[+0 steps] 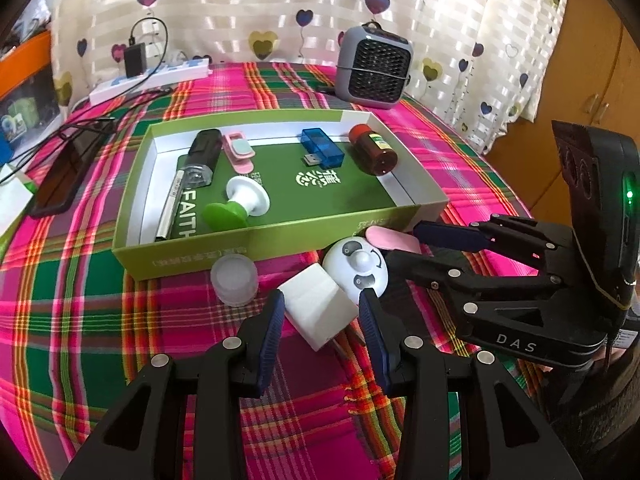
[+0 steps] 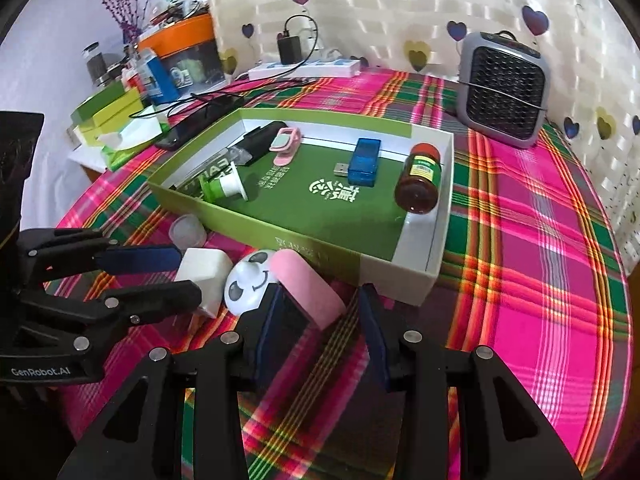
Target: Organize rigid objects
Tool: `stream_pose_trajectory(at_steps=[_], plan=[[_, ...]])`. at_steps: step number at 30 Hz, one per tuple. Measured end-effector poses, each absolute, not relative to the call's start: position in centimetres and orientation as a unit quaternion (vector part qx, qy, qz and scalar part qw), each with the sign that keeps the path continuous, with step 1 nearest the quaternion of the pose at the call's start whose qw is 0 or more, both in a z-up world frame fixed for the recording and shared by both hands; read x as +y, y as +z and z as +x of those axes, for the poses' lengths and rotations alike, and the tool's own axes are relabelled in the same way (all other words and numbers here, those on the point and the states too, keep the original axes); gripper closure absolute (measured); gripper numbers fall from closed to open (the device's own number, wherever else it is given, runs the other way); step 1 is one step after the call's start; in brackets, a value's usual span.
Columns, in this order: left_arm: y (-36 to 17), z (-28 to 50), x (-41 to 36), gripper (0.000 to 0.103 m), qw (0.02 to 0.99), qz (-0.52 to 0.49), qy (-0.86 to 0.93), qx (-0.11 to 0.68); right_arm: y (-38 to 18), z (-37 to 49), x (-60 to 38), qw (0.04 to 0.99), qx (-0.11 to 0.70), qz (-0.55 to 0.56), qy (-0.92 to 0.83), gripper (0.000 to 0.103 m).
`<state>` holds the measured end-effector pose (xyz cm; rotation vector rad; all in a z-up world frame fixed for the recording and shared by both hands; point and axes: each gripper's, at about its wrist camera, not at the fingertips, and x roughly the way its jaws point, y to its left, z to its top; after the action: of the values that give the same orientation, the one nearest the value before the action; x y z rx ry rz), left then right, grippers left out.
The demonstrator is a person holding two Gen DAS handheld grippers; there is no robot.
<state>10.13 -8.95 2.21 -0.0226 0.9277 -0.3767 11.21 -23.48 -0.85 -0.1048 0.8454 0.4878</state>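
A green and white box (image 1: 276,240) (image 2: 320,236) on the plaid cloth holds a brown bottle (image 1: 373,150) (image 2: 419,179), a blue USB stick (image 1: 322,153) (image 2: 363,162), a pink clip (image 1: 239,152), a black device (image 1: 205,156), a pen and a green and white stopper (image 1: 240,205) (image 2: 224,189). In front of the box lie a white cube charger (image 1: 318,308) (image 2: 204,274), a white panda gadget (image 1: 356,270) (image 2: 250,282), a pink oval (image 1: 392,239) (image 2: 308,288) and a clear cap (image 1: 235,280) (image 2: 187,232). My left gripper (image 1: 322,320) is open, its fingers on both sides of the charger. My right gripper (image 2: 320,316) is open, its fingers on both sides of the pink oval.
A grey fan heater (image 1: 374,66) (image 2: 506,90) stands at the back. A power strip with a plugged adapter (image 1: 152,74) (image 2: 304,66), cables and a dark phone (image 1: 66,178) lie at the back left. Boxes and clutter (image 2: 120,112) sit beyond the table's left edge.
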Motion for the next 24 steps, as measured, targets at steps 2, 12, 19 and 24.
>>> stream_pose_trajectory(at_steps=[2,12,19,24], plan=[[2.14,10.15,-8.88,0.065,0.877,-0.01,-0.178,0.446,-1.01,11.38,-23.48,0.877,0.413,-0.053,0.24,0.062],[1.99,10.25,-8.66,0.065,0.876,-0.012,-0.172,0.45,-1.18,11.3,-23.43,0.876,0.412,-0.074,0.241,0.062],[1.9,10.28,-8.84,0.065,0.875,-0.011,-0.171,0.452,-1.44,11.69,-22.96,0.867,0.41,-0.097,0.266,0.062],[1.92,10.29,-8.83,0.065,0.875,-0.013,-0.168,0.453,-1.49,11.32,-22.75,0.857,0.414,-0.095,0.292,0.062]])
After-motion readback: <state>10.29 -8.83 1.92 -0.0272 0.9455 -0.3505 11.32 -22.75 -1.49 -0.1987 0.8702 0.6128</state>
